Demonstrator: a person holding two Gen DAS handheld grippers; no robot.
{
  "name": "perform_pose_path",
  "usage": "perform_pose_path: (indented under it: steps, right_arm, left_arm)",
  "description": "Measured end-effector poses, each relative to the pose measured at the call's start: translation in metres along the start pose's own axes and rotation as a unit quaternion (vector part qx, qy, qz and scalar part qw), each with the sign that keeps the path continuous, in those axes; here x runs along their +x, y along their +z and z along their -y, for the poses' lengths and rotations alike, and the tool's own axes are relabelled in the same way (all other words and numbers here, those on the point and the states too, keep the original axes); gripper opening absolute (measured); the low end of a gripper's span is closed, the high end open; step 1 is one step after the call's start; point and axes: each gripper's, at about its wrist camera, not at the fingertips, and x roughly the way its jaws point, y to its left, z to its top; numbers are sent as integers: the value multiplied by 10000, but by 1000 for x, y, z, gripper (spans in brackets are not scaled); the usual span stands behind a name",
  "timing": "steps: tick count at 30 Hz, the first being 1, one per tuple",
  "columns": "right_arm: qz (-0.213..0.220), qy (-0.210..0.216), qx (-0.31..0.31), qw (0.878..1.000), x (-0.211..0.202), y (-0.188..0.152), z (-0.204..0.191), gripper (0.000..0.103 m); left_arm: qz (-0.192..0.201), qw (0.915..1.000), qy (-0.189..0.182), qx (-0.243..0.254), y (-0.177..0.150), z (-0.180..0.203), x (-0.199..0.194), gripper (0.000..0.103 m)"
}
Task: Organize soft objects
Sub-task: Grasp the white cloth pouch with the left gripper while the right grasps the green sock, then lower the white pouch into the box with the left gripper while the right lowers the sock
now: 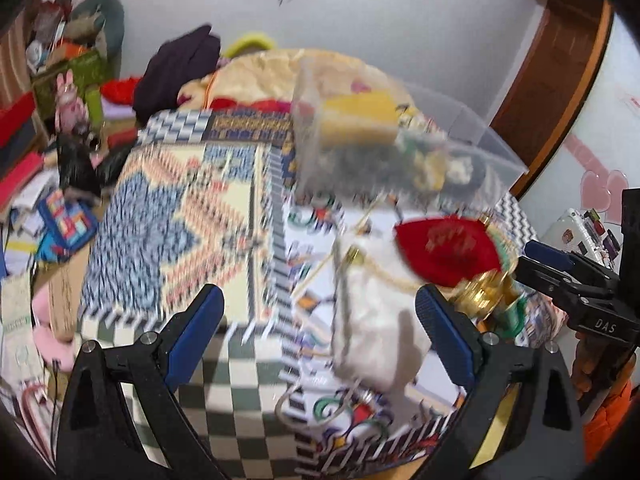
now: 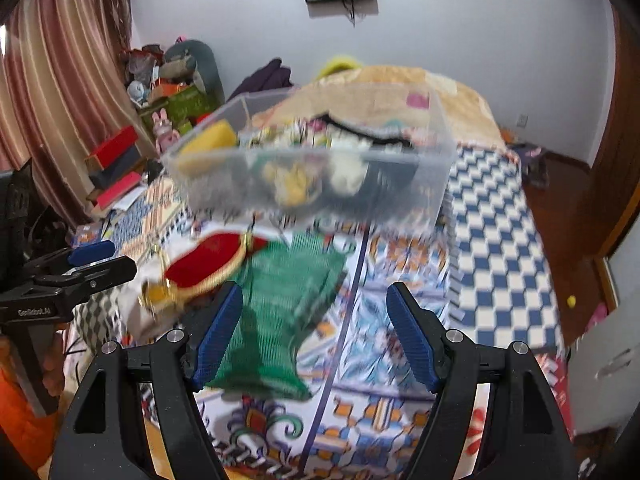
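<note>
A clear plastic bin (image 2: 436, 152) holding a yellow sponge (image 2: 212, 138) and several soft items stands on the patterned bedcover; it also shows in the left wrist view (image 1: 480, 140). A red pouch (image 2: 208, 264) with gold trim, a green mesh bag (image 2: 280, 304) and a white cloth bag (image 1: 372, 320) lie in front of it. My left gripper (image 1: 320, 312) is open above the white bag's left side. My right gripper (image 2: 314, 320) is open, with the green bag under its left finger. The red pouch (image 1: 444, 248) lies right of the white bag.
The bed carries a patchwork cover (image 1: 180, 208) and a beige blanket (image 2: 400, 80) behind the bin. Clutter of boxes and toys (image 1: 64, 80) is stacked at the left wall. A dark garment (image 1: 180, 68) lies at the back. A wooden door (image 1: 560, 60) is at right.
</note>
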Motion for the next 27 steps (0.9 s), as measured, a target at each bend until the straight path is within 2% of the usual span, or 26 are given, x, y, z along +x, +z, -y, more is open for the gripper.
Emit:
perform_pose_path:
  steps: [3,8,9,11,13,14,16,19,22,27]
  right_arm:
    - [-134,100,31,9999,7,-7,-5,72]
    - [-142,144,-37,9998,14,-10,-16,71]
    - [-125,127,-51,9998,15,-10,-17,70]
    - [-74,69,-129,9999,15,-11,-19,58]
    - [-79,99,-181,9998,15,-11,-20,39]
    - [-85,129,-180,9997,15,-11,-19,36]
    - [-28,99,-200,9997,13,-11,-19,28]
    - [46,8,-236,9997,9,-11,-19,15]
    - [163,-41,-179,9997,2,-10,-14,12]
    - [344,-168,-101,9992,-10,-8,-5,10]
  left_arm:
    - [-140,9999,-71,-74,-10,-2,5,98]
    - [-73,9999,2,154,-16,11,7,95]
    - [-59,9998,-31,181,-17,14,8,89]
    - [-28,9996,-33,291,-17,19,8,79]
    - [-4,9992,-47,405,-18,24,9,66]
    - [-1,9990,-80,435,-18,25,9,61]
    - [-33,9985,-270,484,-17,29,9,36]
    - [15,9979,-301,574,-18,33,7,26]
    - [90,9978,-253,606,-17,34,2,21]
    - [358,9978,20,551,-8,28,-14,18]
